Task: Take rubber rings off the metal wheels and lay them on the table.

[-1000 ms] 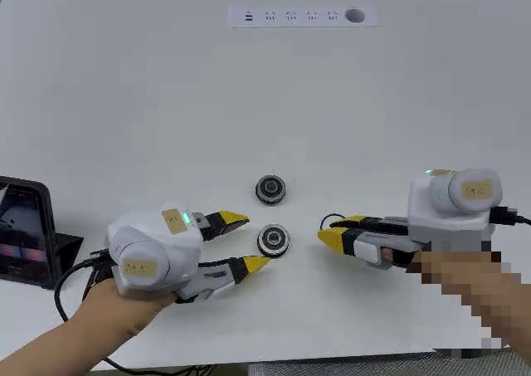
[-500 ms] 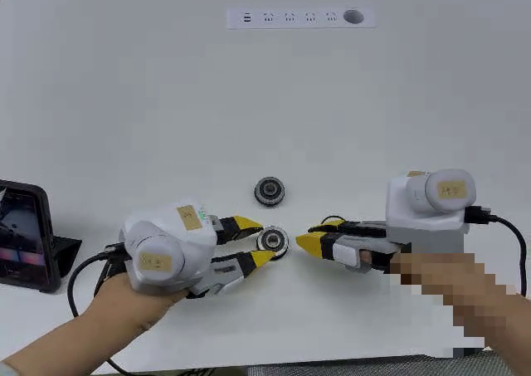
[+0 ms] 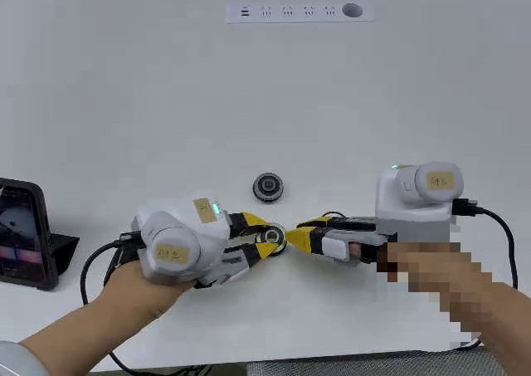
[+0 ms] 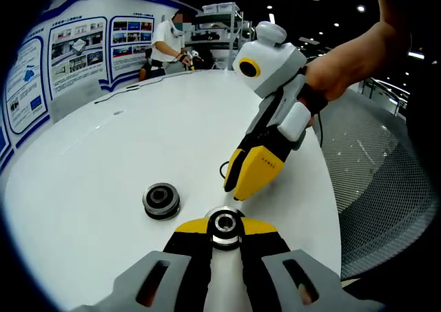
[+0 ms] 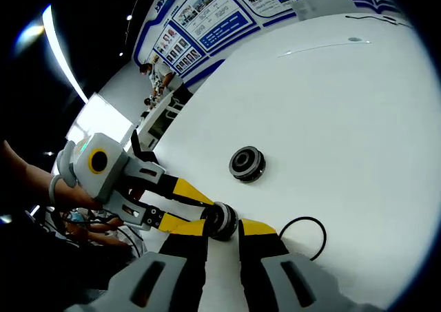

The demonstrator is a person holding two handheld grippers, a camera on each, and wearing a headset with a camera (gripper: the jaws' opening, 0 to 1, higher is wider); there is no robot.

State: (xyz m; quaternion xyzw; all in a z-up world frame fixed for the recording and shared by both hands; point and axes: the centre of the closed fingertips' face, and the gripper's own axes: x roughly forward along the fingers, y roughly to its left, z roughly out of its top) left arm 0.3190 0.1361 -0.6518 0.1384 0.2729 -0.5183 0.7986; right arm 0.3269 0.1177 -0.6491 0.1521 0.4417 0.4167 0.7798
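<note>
You're pinching near wheel (image 3: 271, 240) in left gripper (image 4: 225, 225), low over bench (image 3: 373, 102). Right gripper (image 5: 222, 228), jaws slightly spread, straddling it: be catching only rubber ring (image 5: 211, 220), peeling outward, left clamping firm. Second wheel (image 3: 268, 187) lying beyond, awaiting turn.

Your left claw (image 3: 264, 237) and right claw (image 3: 296, 232) flank the near wheel (image 3: 271, 238) on the worktop (image 3: 166, 102); the far wheel (image 3: 268, 187) lies just behind it.
</note>
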